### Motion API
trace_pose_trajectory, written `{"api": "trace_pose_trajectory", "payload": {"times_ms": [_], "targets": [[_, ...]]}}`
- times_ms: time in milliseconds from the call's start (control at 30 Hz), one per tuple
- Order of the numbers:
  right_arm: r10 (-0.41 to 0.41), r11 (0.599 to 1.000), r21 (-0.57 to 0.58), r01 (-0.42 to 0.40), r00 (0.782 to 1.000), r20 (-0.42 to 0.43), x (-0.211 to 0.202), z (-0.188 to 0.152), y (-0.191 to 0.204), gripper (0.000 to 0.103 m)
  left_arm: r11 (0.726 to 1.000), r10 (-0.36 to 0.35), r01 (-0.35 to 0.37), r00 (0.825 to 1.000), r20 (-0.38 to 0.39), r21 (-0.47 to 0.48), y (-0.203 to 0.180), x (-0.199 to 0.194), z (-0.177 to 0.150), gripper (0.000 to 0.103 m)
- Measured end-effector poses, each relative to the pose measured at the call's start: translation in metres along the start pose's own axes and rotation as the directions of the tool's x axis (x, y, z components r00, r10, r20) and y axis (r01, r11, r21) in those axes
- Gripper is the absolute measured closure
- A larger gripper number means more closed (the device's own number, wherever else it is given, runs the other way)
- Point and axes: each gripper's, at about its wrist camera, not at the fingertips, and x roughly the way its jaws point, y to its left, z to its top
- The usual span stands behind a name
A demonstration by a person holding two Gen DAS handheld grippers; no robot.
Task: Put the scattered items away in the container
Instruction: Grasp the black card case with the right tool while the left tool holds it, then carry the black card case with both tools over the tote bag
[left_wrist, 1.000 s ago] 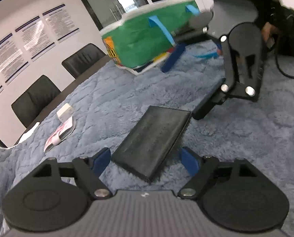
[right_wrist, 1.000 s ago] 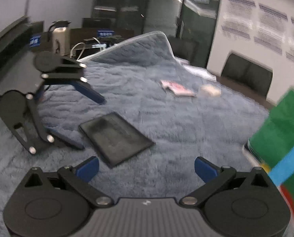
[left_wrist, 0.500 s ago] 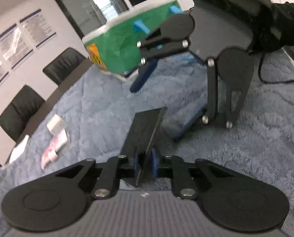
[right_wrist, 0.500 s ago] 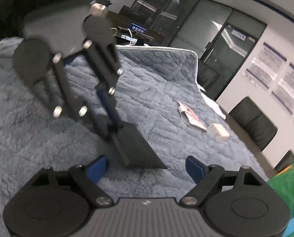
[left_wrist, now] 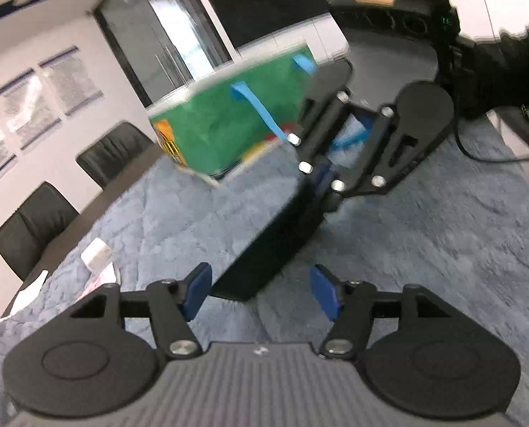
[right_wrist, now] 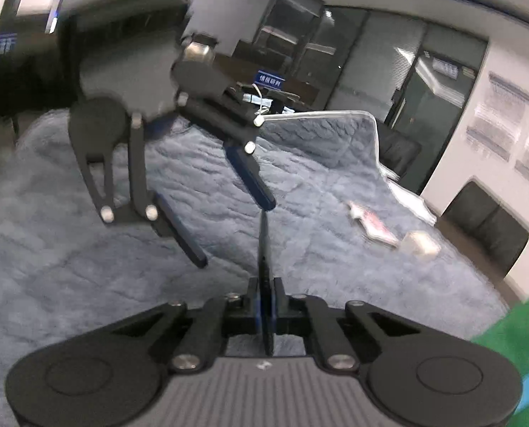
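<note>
Black flat case [left_wrist: 275,238]: off the blanket, near edge low, far edge pinched high; seen edge-on in right view [right_wrist: 264,249].
Change: handed over since a half second ago, when left pads clamped it; now right ones do.
Right hand-held gripper [left_wrist: 323,178]: clenched on the case's far edge.
Left hand-held gripper [left_wrist: 261,290]: jaws opening, released, case between pads but untouched.
Meaning: probably ready to carry toward the container.
Green bag [left_wrist: 229,124]: one, far bench edge.
Scattered remainder: one booklet [right_wrist: 373,226], one white box [right_wrist: 421,243], on the blue blanket [left_wrist: 424,249] over the bench.
</note>
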Motion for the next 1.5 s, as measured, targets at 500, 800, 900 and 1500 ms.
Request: {"api": "trace_pose_trajectory", "payload": {"times_ms": [500,800,900,1500], "targets": [[0.189,0.957,0.22,-0.189,0.982,0.024,-0.026,-0.042,-0.045,0.098,0.914,-0.339,0.345,0.939,0.066,-0.214,0.045,0.035,-0.005,0.092],[0.149,0.964,0.226,-0.142,0.989,-0.014,-0.025,-0.059,-0.044,0.094,0.911,-0.366,0.367,0.93,0.042,-0.187,0.035,0.038,-0.002,0.093],[0.113,0.984,0.144,-0.106,0.992,-0.047,-0.024,-0.057,-0.036,0.093,0.915,-0.375,0.374,0.927,0.026,-0.149,0.027,0.041,0.003,0.093],[-0.205,0.979,0.012,0.205,0.978,0.025,-0.173,0.017,-0.139,0.096,0.95,-0.299,0.273,0.937,0.181,0.154,0.095,0.077,0.22,0.092]]}}
